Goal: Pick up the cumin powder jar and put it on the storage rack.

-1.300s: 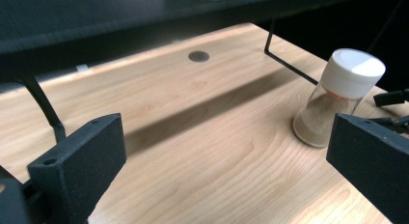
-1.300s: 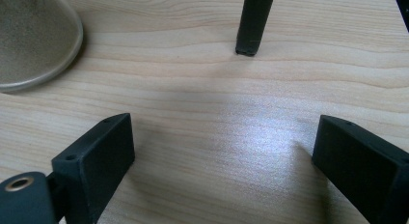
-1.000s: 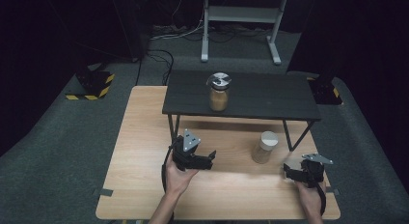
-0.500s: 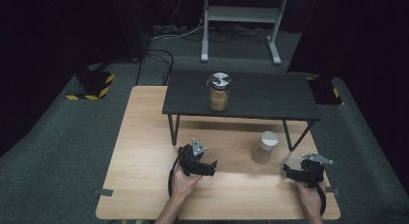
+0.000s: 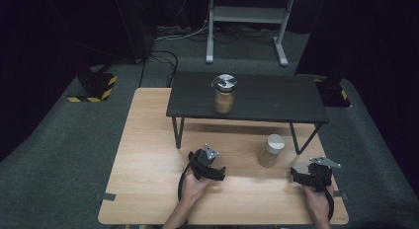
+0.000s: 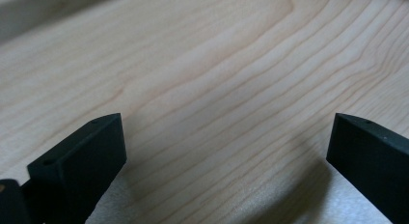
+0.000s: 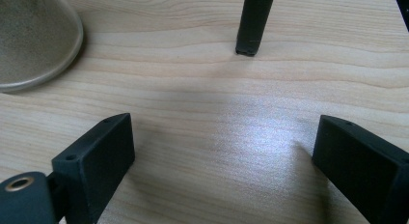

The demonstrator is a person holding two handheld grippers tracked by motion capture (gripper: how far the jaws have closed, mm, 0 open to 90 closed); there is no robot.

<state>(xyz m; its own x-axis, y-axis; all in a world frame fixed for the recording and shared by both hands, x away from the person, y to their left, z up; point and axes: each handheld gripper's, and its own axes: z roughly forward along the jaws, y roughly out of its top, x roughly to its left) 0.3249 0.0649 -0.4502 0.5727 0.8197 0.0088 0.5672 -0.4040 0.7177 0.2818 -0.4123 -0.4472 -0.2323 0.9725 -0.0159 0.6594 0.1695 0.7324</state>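
Over the last sec the left gripper [image 5: 217,173] has been sliding back and right across the wooden desk [image 5: 143,140], away from the black shelf [image 5: 247,98]; it's hovering low, released, jaws wide w/ nothing btwn them. The right gripper [image 5: 299,175] is staying put near the desk's right edge, also released. The white-lidded jar [image 5: 271,150] is standing on the desk just beside the right gripper. A 2nd, metal-lidded jar [image 5: 224,94] is sitting on the shelf. Likely the right one is reaching next.
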